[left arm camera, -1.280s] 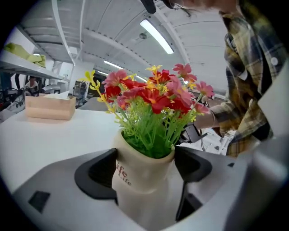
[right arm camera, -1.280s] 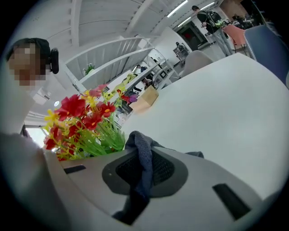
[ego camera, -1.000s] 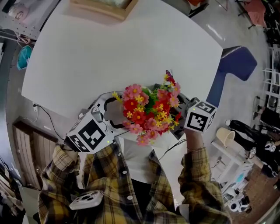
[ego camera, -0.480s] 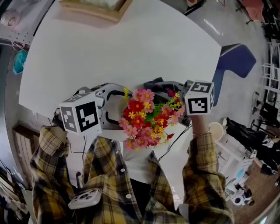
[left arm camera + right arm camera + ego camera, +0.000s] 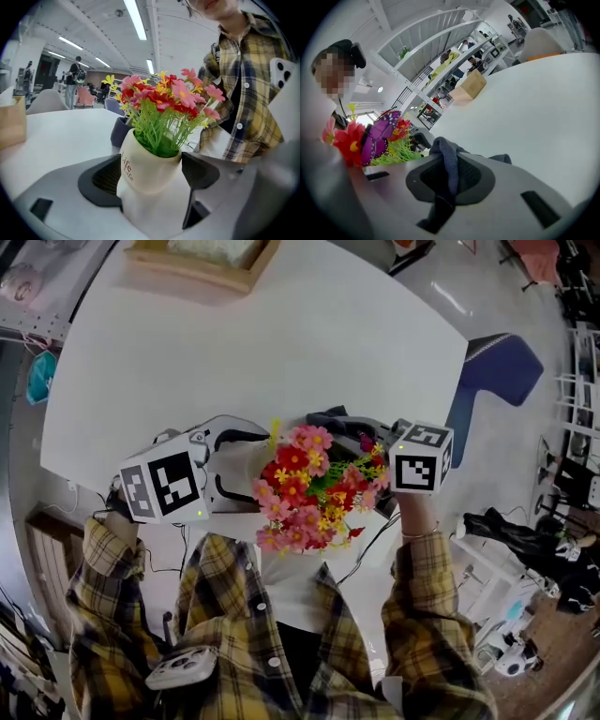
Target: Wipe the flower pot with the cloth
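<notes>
A cream flower pot (image 5: 149, 171) with red, pink and yellow artificial flowers (image 5: 307, 488) is held above the near edge of the white table (image 5: 253, 343). My left gripper (image 5: 152, 176) is shut on the pot, one pad against each side. In the head view that gripper (image 5: 239, 460) sits left of the blooms and the pot itself is hidden under them. My right gripper (image 5: 447, 176) is shut on a dark blue-grey cloth (image 5: 449, 161), close to the flowers' right side. That cloth (image 5: 339, 421) bunches just behind the flowers in the head view, left of the right gripper (image 5: 380, 442).
A wooden tray (image 5: 197, 261) stands at the table's far edge. A blue chair (image 5: 497, 376) is to the right of the table. The person's plaid shirt (image 5: 281, 634) is right below both grippers. Shelves and clutter line the room's sides.
The flowers and both grippers have shifted away from the body toward the table. The left gripper's cube swung left, and the cloth now shows behind the flowers.
</notes>
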The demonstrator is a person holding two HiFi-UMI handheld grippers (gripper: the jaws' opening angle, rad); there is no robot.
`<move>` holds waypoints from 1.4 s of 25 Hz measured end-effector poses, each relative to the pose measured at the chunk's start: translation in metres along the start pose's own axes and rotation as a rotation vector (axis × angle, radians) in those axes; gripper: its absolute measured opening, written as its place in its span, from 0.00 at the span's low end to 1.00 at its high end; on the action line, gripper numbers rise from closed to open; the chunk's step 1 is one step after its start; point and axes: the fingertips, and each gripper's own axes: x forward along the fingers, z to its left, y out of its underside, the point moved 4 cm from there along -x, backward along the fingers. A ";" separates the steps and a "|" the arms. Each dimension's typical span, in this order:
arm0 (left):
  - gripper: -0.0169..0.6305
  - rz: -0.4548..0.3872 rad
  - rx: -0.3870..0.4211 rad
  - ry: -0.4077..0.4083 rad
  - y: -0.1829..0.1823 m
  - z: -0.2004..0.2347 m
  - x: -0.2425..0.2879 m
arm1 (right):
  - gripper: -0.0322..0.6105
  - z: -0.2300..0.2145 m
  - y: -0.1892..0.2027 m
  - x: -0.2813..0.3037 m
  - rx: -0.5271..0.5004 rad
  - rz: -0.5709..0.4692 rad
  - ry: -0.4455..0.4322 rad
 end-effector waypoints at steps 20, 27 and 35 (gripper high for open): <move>0.64 -0.295 -0.521 -0.751 0.020 -0.070 0.001 | 0.08 0.021 0.049 -0.022 0.256 -0.377 0.231; 0.64 -0.293 -0.486 -0.867 0.022 -0.062 -0.004 | 0.08 0.041 0.070 -0.012 0.327 -0.433 0.263; 0.64 -0.246 -0.408 -0.843 0.025 -0.051 -0.009 | 0.08 0.043 0.072 -0.007 0.263 -0.386 0.235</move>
